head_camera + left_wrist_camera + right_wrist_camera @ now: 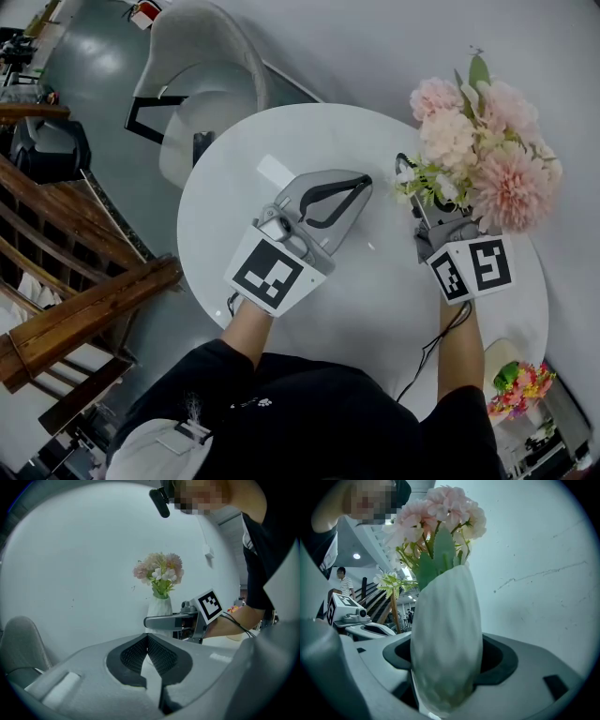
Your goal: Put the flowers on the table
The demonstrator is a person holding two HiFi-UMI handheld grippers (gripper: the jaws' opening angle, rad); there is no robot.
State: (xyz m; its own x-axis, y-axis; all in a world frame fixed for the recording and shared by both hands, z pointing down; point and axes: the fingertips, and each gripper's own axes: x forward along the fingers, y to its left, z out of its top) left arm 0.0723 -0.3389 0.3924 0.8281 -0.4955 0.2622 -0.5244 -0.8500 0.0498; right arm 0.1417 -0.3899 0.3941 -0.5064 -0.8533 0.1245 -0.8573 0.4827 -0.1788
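Pink and white flowers (478,155) stand in a white ribbed vase (447,639). My right gripper (424,195) is shut on the vase, whose body fills the space between the dark pads (497,660). The blooms (440,513) rise above the jaws. The vase is at the right side of the round white table (375,300), but its foot is hidden, so I cannot tell whether it rests there. My left gripper (352,183) lies over the table's middle, shut with nothing in it, pads meeting (147,641). The left gripper view shows the vase (161,609) with the right gripper (164,622) on it.
A grey chair (202,56) stands beyond the table's far left edge. A wooden stair railing (66,281) runs along the left. A small pot of bright flowers (520,380) sits near the table's right front edge. A grey wall lies behind the table.
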